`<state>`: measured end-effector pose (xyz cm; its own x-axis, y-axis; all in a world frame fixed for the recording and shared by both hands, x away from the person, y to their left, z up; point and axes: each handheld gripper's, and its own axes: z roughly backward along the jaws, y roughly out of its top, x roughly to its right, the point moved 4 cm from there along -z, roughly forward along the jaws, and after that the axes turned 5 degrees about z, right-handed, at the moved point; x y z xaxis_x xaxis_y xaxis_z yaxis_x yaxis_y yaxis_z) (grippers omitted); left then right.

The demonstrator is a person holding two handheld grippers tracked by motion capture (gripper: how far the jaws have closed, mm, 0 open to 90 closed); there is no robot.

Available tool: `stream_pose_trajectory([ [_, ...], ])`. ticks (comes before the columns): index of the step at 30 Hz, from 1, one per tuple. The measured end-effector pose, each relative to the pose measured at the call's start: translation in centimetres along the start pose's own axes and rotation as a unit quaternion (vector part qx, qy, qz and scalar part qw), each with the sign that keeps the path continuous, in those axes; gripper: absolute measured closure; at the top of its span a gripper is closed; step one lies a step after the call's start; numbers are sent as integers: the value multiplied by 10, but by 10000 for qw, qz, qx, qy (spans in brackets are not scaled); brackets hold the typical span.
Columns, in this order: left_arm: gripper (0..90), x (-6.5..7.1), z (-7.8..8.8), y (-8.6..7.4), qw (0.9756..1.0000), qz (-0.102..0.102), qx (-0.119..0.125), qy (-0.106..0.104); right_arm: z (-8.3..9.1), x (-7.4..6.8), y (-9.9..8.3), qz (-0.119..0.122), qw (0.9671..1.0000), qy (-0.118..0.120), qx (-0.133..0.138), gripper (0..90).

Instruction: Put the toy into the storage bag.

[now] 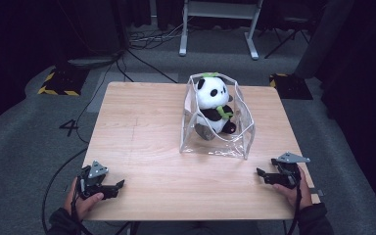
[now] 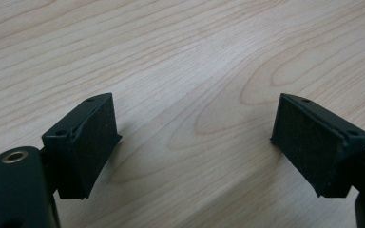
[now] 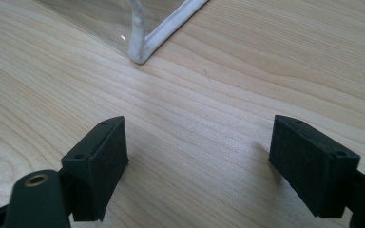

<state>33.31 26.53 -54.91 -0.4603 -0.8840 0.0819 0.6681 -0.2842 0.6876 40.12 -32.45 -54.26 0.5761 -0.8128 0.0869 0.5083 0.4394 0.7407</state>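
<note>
Panda plush (image 1: 214, 103) sat upright inside the clear bag (image 1: 245, 132) with white piping, on the far-right part of the table (image 1: 142, 142), well apart from both claws. The bag stood open at the top, its near bottom corner (image 3: 140, 52) showing in the right gripper view just ahead of that claw.

Step in hand looked like the approach — both hands low at the near table edge, nothing grasped yet. To do it well: probably bring one claw to the bag's rim or piping to steady it, the other in through the top for the plush; the film is thin and slippery, so pinch the piping, not the flat wall. Keep the bag from tipping.

Left claw (image 1: 120, 184) — spread wide, nothing between the pads, bare wood under it. Right claw (image 1: 260, 172) — also spread, holding nothing, touching nothing, pointed toward the bag's corner.
</note>
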Motion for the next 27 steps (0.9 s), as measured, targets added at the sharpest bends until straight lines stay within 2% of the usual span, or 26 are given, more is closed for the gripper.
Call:
stream_pose_trajectory([
  [3,155,-4,3,-3,10000,14,-21,15,0,0,0,2,10000,-1,0,203],
  [4,155,-5,4,-3,10000,78,-6,60,0,0,0,4,10000,-1,1,203],
  [27,154,-5,3,-3,9999,112,9,79,0,0,0,-10,10000,9,-1,202],
])
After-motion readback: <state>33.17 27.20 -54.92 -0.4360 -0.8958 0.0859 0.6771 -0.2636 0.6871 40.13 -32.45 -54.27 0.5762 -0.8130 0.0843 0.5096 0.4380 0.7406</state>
